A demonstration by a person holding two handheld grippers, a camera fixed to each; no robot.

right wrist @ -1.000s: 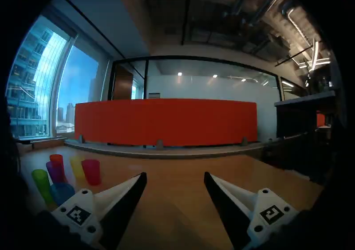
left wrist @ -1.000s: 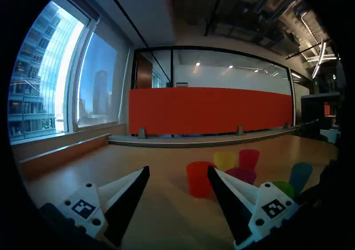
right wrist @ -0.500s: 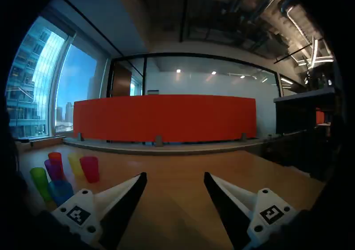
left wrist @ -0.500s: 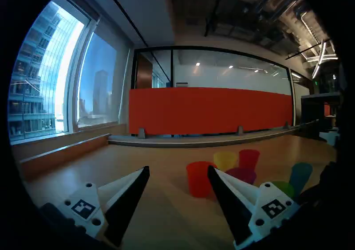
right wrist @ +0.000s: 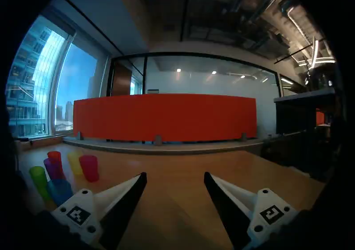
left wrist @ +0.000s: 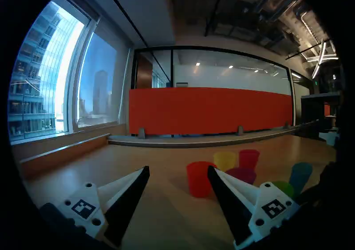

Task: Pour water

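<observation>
Cups in many colours stand close together on the wooden table. They all stand up straight, open end up. The left tongs are spread wide and hold nothing. The cups sit just ahead of these tongs and a little to the right. The orange cup is the closest one, and it peeks out beside the tip of the right finger. The right tongs are spread wide too and hold nothing. From there the same cups are far off to the left, with bare table straight ahead. So the left tongs look like the nearer ones, and I think a small turn to the right would bring them to a cup. The cups look too dim to tell which one has water, if any does.
</observation>
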